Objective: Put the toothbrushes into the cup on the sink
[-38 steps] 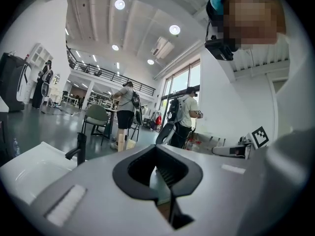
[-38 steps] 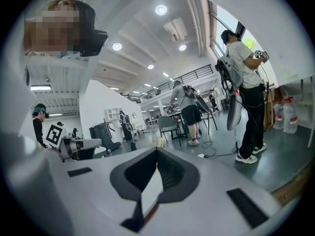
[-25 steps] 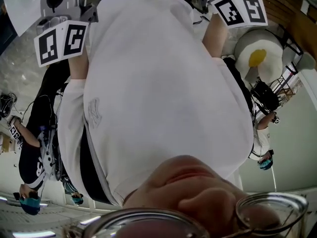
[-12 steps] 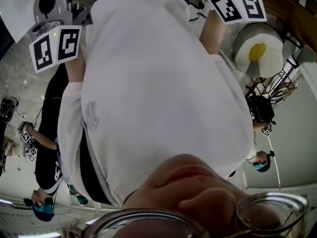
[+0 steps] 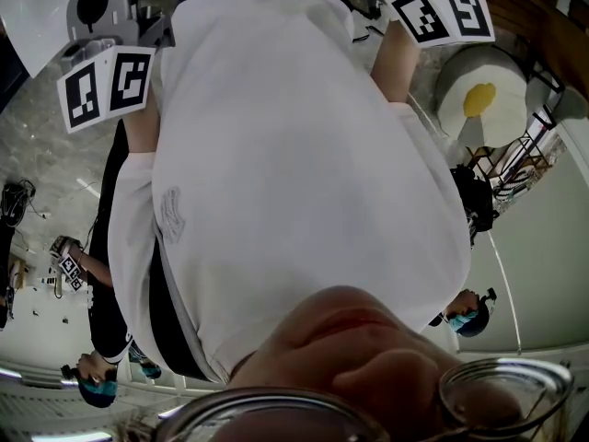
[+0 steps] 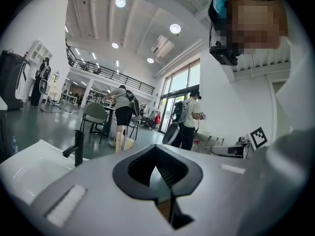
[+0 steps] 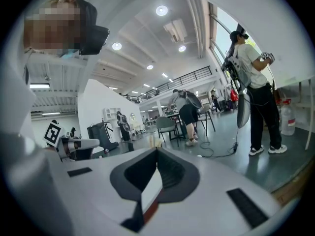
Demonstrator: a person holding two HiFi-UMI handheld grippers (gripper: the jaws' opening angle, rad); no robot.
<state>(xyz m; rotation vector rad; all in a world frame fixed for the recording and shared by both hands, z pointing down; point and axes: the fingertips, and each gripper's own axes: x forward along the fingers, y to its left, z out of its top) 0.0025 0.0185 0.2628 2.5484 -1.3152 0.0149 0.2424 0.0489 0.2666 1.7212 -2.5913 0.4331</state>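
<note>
No toothbrush and no cup shows in any view. In the left gripper view my left gripper [image 6: 164, 183] is shut, its dark pads meeting with nothing between them. It points out into a large hall. A white sink [image 6: 27, 173] with a black tap [image 6: 76, 149] lies low at the left of that view. My right gripper [image 7: 151, 188] is shut as well and holds nothing. The head view is filled by my white shirt [image 5: 285, 173]; only the left marker cube [image 5: 106, 86] and the right marker cube [image 5: 440, 12] show at the top.
Several people stand in the hall: one bends at a table with chairs [image 6: 120, 114], one with a backpack [image 6: 188, 124] stands further right, another stands close by [image 7: 256, 92]. A round white cushion with a yellow centre [image 5: 479, 99] lies at the right.
Both marker cubes have shifted slightly up and left over the second. The people seen at the edges of the head view have moved. The jaws stay shut.
</note>
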